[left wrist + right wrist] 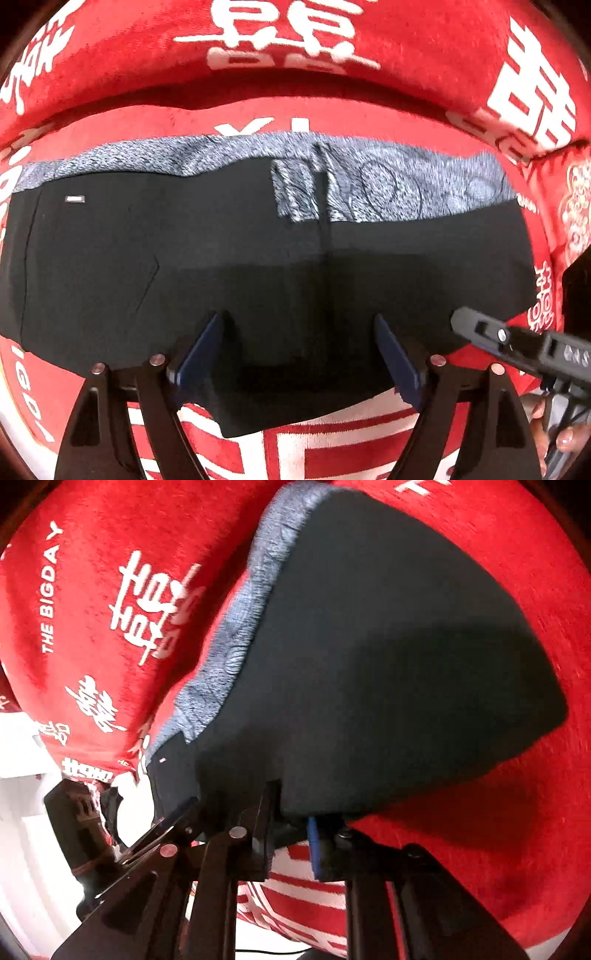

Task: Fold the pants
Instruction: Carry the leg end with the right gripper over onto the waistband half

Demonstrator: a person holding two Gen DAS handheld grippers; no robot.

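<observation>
Left gripper jaws wide open, pants edge lying between them, right gripper jaws clamped on pants hem, red cloth beneath.

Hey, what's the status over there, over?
Left hand-held gripper open over the near edge of the dark pants. Right hand-held gripper, grip unclear, at the pants' edge. Pants lie on red blanket; nothing blocking.
</observation>
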